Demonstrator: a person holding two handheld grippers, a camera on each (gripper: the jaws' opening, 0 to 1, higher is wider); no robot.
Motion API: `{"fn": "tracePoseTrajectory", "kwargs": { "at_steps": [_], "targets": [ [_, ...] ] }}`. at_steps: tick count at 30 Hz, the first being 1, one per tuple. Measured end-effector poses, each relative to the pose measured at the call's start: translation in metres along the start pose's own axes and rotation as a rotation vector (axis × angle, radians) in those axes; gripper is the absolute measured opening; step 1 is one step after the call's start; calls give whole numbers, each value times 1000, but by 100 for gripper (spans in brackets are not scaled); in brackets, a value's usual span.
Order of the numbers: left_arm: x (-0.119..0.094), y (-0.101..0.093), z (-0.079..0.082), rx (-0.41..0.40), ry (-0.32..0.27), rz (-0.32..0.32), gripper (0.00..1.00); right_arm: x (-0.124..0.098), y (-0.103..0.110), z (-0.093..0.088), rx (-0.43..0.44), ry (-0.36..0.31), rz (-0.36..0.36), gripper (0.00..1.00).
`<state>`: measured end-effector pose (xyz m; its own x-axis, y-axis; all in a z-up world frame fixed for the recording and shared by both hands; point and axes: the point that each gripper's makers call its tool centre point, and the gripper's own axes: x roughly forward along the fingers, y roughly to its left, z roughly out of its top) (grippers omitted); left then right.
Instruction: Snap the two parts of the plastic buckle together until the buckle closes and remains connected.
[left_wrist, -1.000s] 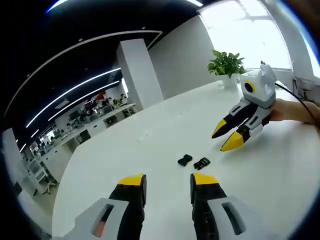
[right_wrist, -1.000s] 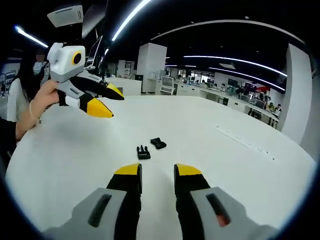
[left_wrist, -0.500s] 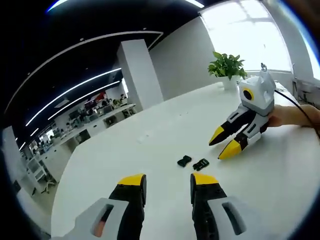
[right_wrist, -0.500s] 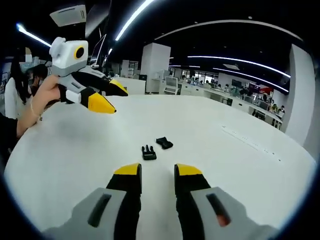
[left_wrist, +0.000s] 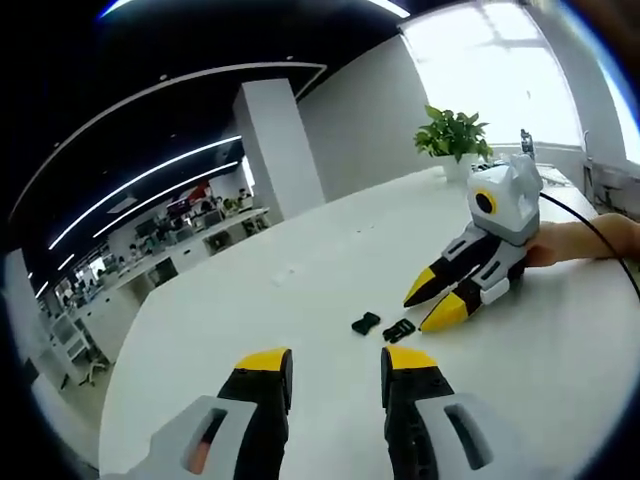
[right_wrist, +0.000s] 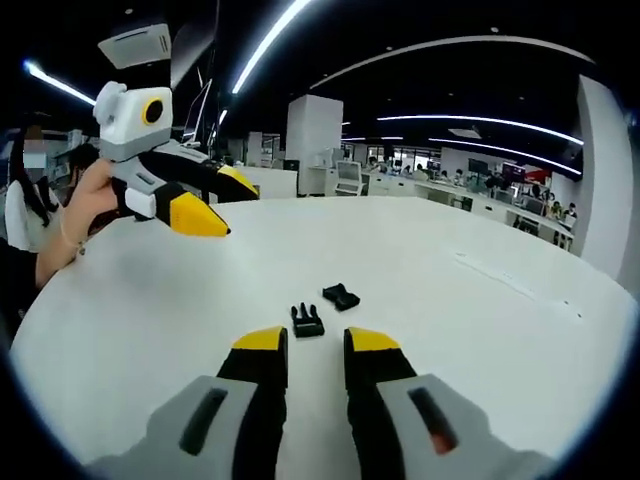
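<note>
I see the buckle as two separate small black plastic parts lying close together on the white table, not joined. In the right gripper view the pronged part lies just ahead of my right gripper, with the socket part slightly beyond it. In the left gripper view the socket part and pronged part lie ahead of my left gripper. The right gripper enters there with its yellow tips just beside the pronged part; contact is not resolvable. Both grippers have jaws apart, holding nothing. The left gripper hangs above the table. I can read no markings on the parts.
</note>
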<state>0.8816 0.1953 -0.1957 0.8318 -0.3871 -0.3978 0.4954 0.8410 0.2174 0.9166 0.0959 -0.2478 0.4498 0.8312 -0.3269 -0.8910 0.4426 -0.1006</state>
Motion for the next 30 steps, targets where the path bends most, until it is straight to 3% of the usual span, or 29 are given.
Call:
{"fn": "tracePoseTrajectory", "kwargs": {
  "at_steps": [30],
  "targets": [
    [2, -2, -4, 3, 16, -11, 36, 14, 6, 1, 20, -12, 23, 18]
  ]
}}
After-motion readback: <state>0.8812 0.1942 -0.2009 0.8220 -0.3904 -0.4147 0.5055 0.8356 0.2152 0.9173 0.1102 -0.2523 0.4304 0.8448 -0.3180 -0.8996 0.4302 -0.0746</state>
